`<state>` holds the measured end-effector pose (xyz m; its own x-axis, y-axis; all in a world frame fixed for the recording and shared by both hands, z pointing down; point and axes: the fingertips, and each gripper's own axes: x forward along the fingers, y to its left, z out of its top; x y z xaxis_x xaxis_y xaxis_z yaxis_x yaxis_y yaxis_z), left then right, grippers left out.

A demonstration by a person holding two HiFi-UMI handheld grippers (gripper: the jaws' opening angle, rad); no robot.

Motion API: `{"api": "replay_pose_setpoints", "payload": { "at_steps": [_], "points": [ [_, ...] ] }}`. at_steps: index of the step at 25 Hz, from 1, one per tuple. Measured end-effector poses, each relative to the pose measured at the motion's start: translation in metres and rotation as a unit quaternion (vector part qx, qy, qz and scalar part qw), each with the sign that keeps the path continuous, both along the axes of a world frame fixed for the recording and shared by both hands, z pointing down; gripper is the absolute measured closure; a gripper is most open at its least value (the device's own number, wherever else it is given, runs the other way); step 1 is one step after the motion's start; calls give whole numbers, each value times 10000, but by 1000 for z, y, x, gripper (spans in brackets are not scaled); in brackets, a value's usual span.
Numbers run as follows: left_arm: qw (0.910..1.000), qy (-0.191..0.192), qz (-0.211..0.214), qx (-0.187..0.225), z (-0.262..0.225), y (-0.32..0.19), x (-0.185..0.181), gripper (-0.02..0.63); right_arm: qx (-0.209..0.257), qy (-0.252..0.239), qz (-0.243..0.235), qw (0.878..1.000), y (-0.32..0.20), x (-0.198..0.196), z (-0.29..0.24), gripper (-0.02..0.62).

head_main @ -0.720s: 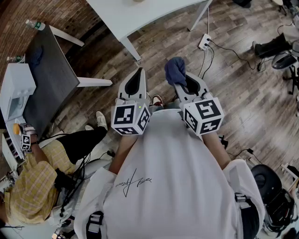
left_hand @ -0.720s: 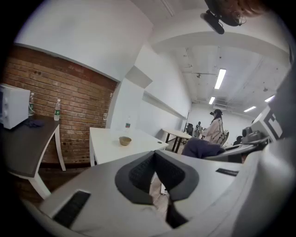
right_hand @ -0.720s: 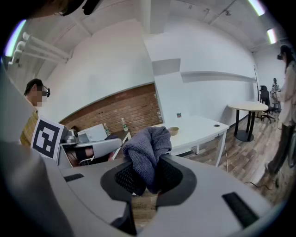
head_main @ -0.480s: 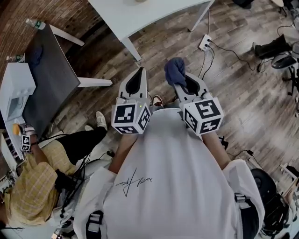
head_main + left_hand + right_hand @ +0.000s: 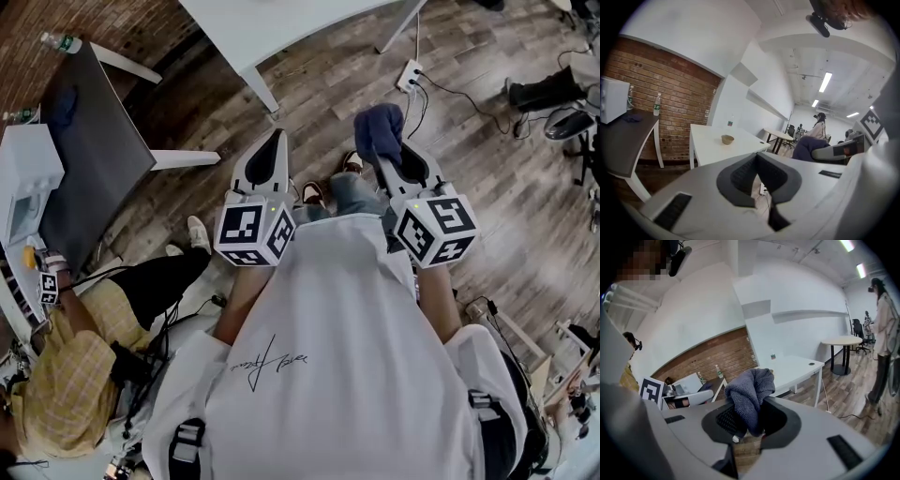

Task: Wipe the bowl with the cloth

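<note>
A small tan bowl [image 5: 727, 139] stands on the white table [image 5: 717, 146], some way ahead of me. The head view shows only the table's near corner [image 5: 281, 28], not the bowl. My right gripper [image 5: 384, 155] is shut on a bunched dark blue cloth [image 5: 378, 131]. In the right gripper view the cloth [image 5: 749, 387] sticks up from between the pads of that gripper [image 5: 751, 408]. My left gripper [image 5: 274, 141] is shut with nothing in it, and its jaws [image 5: 757, 158] meet at the tip. Both grippers hang over the wooden floor, short of the table.
At the left stands a dark side table [image 5: 89, 159] with a white microwave [image 5: 23, 183]. A person in a yellow plaid shirt [image 5: 61, 375] sits at the lower left. A power strip [image 5: 409, 77] with cables lies on the floor. A round table [image 5: 841, 341] and a standing person [image 5: 883, 329] are at the right.
The right gripper with the cloth has shifted right and a little forward, and the left gripper slightly left. The white table has slid toward the picture's top edge.
</note>
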<state>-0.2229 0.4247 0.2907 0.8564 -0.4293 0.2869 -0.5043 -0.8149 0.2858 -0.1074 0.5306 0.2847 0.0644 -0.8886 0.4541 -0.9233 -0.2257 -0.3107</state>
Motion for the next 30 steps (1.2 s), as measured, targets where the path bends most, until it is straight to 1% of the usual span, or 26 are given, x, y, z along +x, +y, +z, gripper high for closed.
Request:
{"api": "replay_pose_setpoints", "payload": {
  "at_steps": [3,7,13,20,22,26,30],
  "points": [
    [10000,7,32,-33,1,-3,8,606,27,3,80,10000,-1,9,-2,514],
    [10000,51,49,16,-3,-14,21,607,86,-16,-75,9999,-15,13,-2,514],
    [9998,-3,-173,64,-5,-47,43,607,66,73,-242,9997,-48,43,0,514],
    [9991,-99,-396,72,-6,-93,79,607,-73,110,-583,9982,-93,81,6,514],
    [9990,-124,-413,82,-8,-103,92,607,-115,154,-690,9974,-105,94,6,514],
    [9994,-188,-217,168,-8,-107,129,607,-153,160,-879,9959,-126,119,8,514],
    [9993,-243,-247,111,-5,-107,160,607,-155,58,-1028,9946,-141,139,10,514]
  ]
}}
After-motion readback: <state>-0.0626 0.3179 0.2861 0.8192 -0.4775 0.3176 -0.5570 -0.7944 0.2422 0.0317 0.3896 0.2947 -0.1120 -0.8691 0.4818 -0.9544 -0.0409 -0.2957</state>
